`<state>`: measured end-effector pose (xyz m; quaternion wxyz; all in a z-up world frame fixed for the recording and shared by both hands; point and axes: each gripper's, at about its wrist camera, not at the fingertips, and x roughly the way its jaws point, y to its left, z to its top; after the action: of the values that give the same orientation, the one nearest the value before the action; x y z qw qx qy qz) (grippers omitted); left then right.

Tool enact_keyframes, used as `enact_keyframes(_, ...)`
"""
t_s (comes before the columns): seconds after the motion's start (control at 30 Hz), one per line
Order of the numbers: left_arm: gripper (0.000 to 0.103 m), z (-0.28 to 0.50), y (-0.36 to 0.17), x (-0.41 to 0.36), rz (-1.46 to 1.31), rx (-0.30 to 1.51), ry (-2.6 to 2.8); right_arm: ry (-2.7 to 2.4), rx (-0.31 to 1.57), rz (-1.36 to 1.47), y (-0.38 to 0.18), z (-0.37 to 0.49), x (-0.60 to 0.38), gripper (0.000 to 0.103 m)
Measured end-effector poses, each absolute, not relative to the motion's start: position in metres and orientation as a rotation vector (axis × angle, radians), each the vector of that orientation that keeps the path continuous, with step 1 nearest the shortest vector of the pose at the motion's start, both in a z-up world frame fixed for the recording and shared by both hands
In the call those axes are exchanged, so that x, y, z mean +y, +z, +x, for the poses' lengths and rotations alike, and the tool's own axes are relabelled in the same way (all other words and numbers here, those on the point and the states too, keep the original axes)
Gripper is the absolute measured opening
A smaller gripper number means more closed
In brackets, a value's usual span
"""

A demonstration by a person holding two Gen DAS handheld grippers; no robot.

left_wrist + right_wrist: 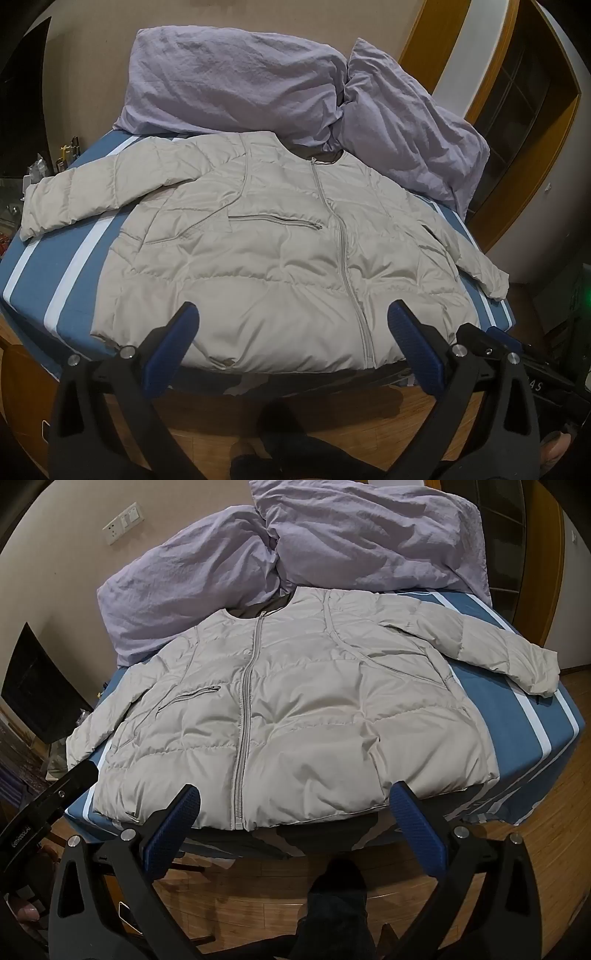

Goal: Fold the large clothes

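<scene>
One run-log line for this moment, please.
jacket: flat, zipped, unfolded | left claw: open, empty | right claw: open, empty | bed

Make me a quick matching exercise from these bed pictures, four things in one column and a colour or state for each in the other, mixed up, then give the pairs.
Column one:
1. jacket
2. duvet
3. bed sheet
4. left gripper

Column two:
A. blue with white stripes
B. lilac, crumpled at the head of the bed
C. open, holding nothing
D. pale beige, zipped up, spread flat with sleeves out

Pairs: 1-D, 2-B, 3-A, 4-C
</scene>
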<state>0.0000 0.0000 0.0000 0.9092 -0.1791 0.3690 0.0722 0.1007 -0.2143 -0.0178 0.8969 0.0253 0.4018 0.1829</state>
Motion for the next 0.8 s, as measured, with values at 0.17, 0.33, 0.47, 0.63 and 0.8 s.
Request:
enact_keyframes(0.17,0.101,-0.0004,0.0002,0.0003,-0.369,0.761,0.148,0.378,0.833,0.053,-0.0173,0.1007,-0.2143,0.102)
enact_keyframes(0.33,0.101,0.0001,-0.0001,-0.0001,-0.366,0.764,0.152,0.381,0.831,0.054,-0.0174,0.1005,-0.2147,0.102)
enact_keyframes(0.47,0.101,0.0002,-0.0001,-0.0003,-0.367,0.766,0.150,0.380,0.832,0.054,-0.0172,0.1005,-0.2150,0.102)
enact_keyframes(0.63,0.101,0.0001,-0.0001,0.0000,-0.367,0.766,0.151,0.380,0.831,0.054,-0.0167,0.1001,-0.2152,0.102)
enact_keyframes(0.8,0.101,0.0001,-0.0002,0.0000,-0.368,0.768,0.151,0.381,0.830,0.054,-0.0167,0.1001,-0.2153,0.102)
